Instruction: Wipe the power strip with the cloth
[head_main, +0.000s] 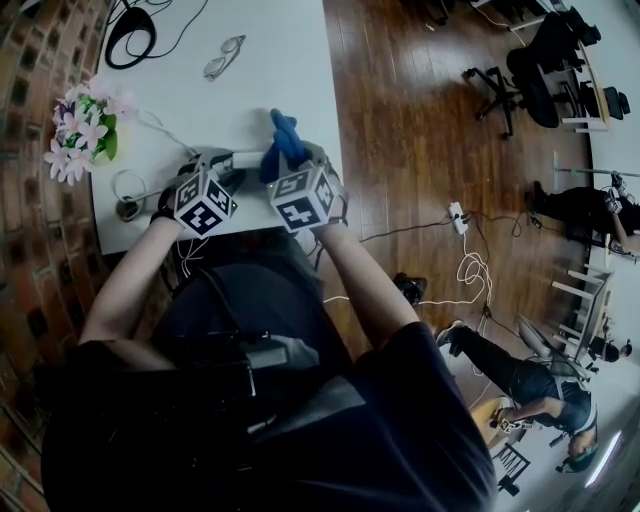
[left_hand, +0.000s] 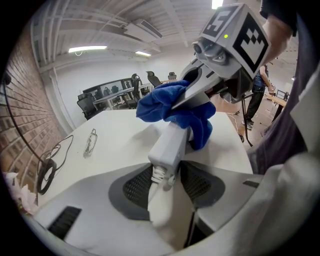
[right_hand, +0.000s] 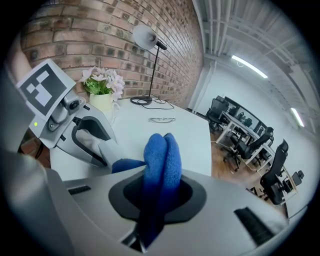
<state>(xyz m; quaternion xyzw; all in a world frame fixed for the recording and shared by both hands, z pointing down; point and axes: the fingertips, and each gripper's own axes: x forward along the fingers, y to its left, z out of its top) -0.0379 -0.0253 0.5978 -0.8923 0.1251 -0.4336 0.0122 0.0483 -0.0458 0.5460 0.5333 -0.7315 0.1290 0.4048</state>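
In the left gripper view the white power strip (left_hand: 172, 142) runs away from me over the white table, and my left gripper (left_hand: 167, 186) is shut on its near end, where the cord comes out. The blue cloth (left_hand: 167, 107) is bunched over the strip's far end. My right gripper (right_hand: 157, 192) is shut on that cloth (right_hand: 161, 152), which sticks up folded between its jaws. In the head view both grippers sit side by side near the table's front edge, with the cloth (head_main: 285, 140) just beyond them and the strip (head_main: 243, 159) between them.
A vase of pink and white flowers (head_main: 85, 125) stands at the table's left edge by the brick wall. A pair of glasses (head_main: 222, 57) and a black cable coil (head_main: 130, 35) lie farther back. A coiled white cord (head_main: 130, 190) lies at the left front. Wooden floor and office chairs lie to the right.
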